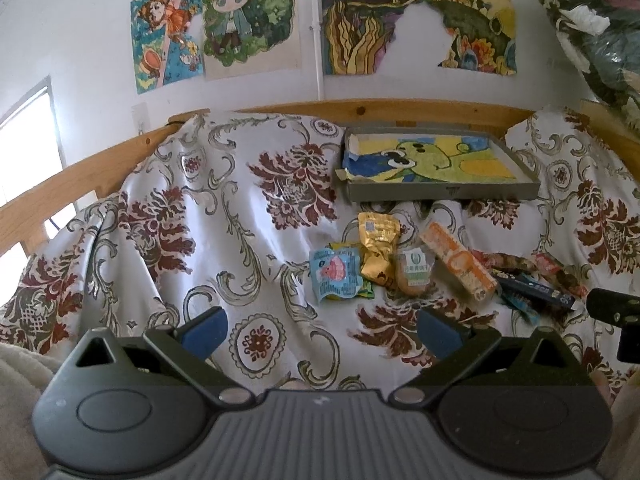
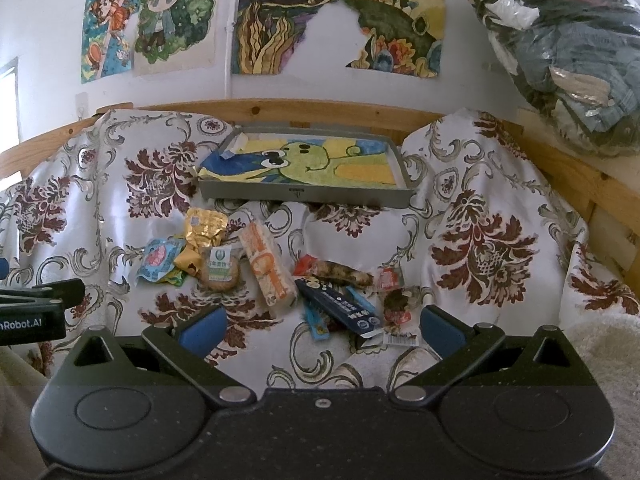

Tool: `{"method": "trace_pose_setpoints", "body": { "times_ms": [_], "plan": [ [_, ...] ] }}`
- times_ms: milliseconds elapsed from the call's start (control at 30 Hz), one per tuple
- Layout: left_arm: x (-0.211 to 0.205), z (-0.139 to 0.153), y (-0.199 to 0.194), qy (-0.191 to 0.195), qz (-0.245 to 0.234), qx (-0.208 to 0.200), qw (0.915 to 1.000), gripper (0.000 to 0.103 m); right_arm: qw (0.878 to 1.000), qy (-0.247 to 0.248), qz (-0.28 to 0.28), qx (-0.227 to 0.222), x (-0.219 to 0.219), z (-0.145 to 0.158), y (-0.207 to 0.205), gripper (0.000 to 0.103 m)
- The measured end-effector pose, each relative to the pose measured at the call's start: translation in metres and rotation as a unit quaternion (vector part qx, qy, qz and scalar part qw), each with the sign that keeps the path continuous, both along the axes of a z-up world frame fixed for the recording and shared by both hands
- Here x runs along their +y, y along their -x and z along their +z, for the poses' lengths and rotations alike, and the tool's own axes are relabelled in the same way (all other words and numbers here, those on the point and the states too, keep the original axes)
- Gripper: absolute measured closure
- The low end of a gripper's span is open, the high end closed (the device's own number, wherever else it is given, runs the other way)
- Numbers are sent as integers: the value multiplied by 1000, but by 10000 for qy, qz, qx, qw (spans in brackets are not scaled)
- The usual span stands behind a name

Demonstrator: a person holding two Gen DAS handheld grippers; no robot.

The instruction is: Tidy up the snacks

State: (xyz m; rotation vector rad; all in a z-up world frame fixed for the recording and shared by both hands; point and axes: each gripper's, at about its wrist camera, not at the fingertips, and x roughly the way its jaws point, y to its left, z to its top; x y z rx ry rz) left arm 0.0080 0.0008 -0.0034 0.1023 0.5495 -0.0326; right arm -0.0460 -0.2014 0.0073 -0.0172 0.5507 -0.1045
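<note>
I am holding the left gripper (image 1: 322, 330) with its jaws spread wide and empty above the floral bedcover (image 1: 224, 216). I am holding the right gripper (image 2: 322, 330) likewise, jaws apart and gripping nothing. The snacks (image 2: 256, 276) are lying in a loose row on the bedcover just in front of the grey tray (image 2: 304, 196), which is sitting near the wooden bed rail (image 2: 280, 110). Among them, a dark blue box (image 2: 340, 310) is resting nearest the right gripper.

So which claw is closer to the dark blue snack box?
Right. The dark blue snack box lies just ahead of the open right claw; the open left claw sits farther off to its left.
</note>
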Motion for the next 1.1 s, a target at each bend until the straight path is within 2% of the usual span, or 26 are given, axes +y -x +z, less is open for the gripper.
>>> {"method": "trace_pose_setpoints", "body": {
  "times_ms": [233,400,567,700,800,933,1100],
  "plan": [
    [1,4,-18,83,-43,220,9997,0,9999,27,155,8,1,5,-14,1],
    [2,12,-39,115,-107,202,9997,0,9995,7,276,-142,1,12,-20,1],
    [3,20,-63,328,-174,228,9991,0,9985,-180,433,-280,-4,19,-31,1],
    [2,21,-85,333,-318,299,9985,0,9952,-354,771,-480,-8,28,-37,1],
    [1,19,-98,281,-405,331,9982,0,9945,-121,883,-550,-9,33,-44,1],
    [2,15,-114,295,-519,401,9974,0,9949,114,883,-484,-15,37,-61,1],
    [3,3,-131,184,-597,575,9964,0,9928,-30,1181,-197,-21,31,-90,1]
  ]
}}
